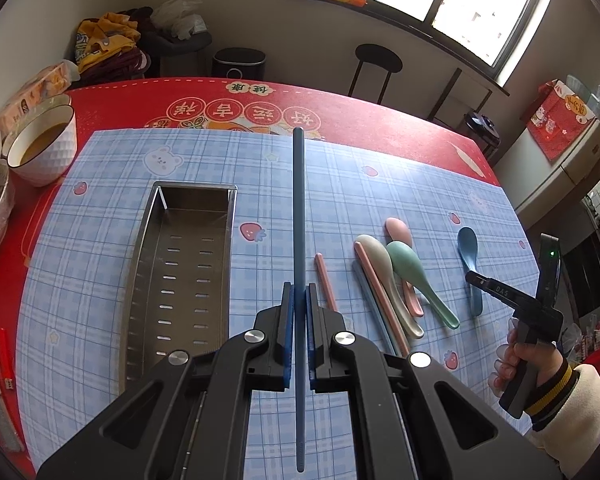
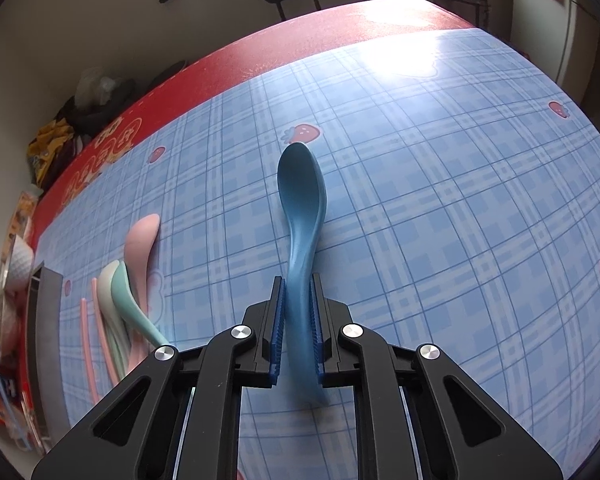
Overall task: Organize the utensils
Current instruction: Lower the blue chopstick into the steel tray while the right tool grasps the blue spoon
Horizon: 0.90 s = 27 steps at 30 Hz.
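My left gripper (image 1: 299, 293) is shut on a blue chopstick (image 1: 298, 200), which points away over the blue checked mat just right of the steel slotted tray (image 1: 150, 232). In the right wrist view my right gripper (image 2: 298, 285) is shut on the handle of a blue spoon (image 2: 302, 184), whose bowl lies on the mat ahead. A pink spoon (image 1: 398, 229), a beige spoon (image 1: 374, 254), a green spoon (image 1: 405, 266) and pink chopsticks (image 1: 325, 280) lie in a loose cluster between the tray and the blue spoon (image 1: 468, 246).
A white bowl (image 1: 46, 148) with brown liquid stands at the mat's far left corner, beside a plastic-wrapped dish. Red pens lie on the red tablecloth (image 1: 380, 120) at the left edge. A stool and a bin stand beyond the table's far edge. A hand (image 1: 514, 356) holds the right gripper's handle.
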Each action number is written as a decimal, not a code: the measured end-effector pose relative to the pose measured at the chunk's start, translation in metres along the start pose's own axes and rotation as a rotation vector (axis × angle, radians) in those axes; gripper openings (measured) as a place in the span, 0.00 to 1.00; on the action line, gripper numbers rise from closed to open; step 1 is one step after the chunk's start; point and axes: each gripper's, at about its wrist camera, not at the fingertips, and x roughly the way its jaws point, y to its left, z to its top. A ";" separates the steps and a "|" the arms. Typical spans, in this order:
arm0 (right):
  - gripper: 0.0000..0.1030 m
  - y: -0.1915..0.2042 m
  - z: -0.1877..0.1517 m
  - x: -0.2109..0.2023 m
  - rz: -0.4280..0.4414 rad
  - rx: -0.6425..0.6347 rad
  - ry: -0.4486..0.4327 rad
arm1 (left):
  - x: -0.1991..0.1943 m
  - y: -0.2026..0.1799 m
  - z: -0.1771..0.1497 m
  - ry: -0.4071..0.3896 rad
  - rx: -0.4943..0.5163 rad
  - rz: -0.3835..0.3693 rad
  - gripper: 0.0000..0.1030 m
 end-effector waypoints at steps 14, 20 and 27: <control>0.11 0.014 -0.017 -0.016 0.033 0.058 -0.008 | -0.013 0.018 -0.001 0.030 -0.015 0.035 0.05; 0.11 0.020 -0.031 -0.023 0.069 0.057 -0.002 | -0.020 0.026 0.000 0.023 -0.025 0.056 0.05; 0.11 0.021 -0.036 -0.032 0.080 0.068 -0.007 | -0.021 0.030 -0.001 0.027 -0.041 0.054 0.05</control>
